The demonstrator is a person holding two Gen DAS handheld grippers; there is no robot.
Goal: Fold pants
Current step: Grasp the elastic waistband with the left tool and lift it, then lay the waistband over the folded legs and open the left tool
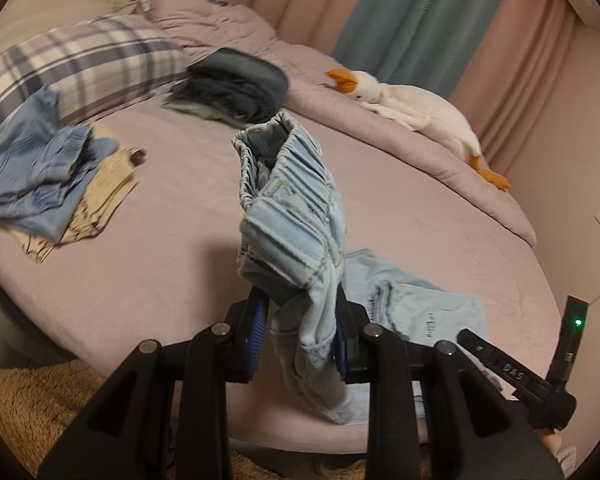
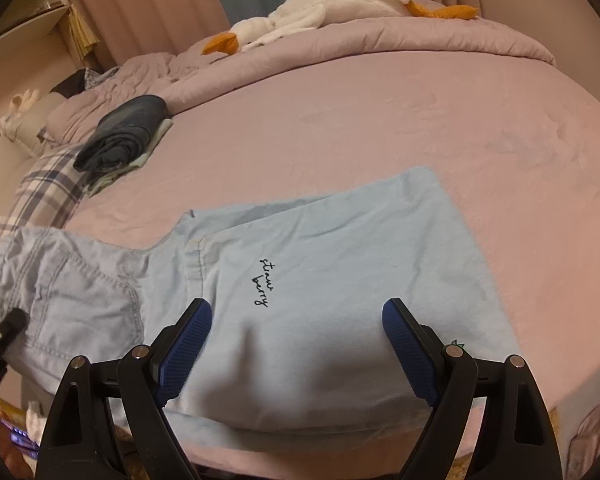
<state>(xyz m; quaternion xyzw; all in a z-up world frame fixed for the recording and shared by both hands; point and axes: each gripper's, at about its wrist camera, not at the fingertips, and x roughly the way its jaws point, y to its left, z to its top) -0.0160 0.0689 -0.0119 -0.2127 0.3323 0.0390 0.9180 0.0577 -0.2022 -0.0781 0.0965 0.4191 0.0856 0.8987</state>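
Though the fisheye bends everything, the bed (image 2: 380, 120) with its mauve sheet fills most of both views, its near edge cut off by the tongs' black frames. Along the far side a rumpled quilt (image 2: 440, 36) lies bunched, and a white plush goose (image 2: 320, 8) with an orange beak sprawls on it, its feet near the frame's edge in the right view. A plaid pillow (image 1: 80, 64) sits at the head end, partly hidden under a heap of blue and cream clothes (image 1: 52, 184), blurred in the left view. Beside it a dark folded stack (image 1: 236, 88) rests on something pale green I cannot make out.

Close to the near edge lie the pale blue pants (image 2: 300, 280), legs spread flat on the sheet with small dark script on one leg. Their waistband end is lifted off the bed: the left gripper (image 1: 300, 336) has its blue pads pressed onto a bunch of that fabric, the elastic waist (image 1: 284, 168) standing up above them and hiding the fingertips. How much cloth is caught I cannot tell.

Over the flat leg hovers the right gripper (image 2: 296, 328), fingers spread wide, nothing between them but the fabric below; whether the tips touch it is unclear.
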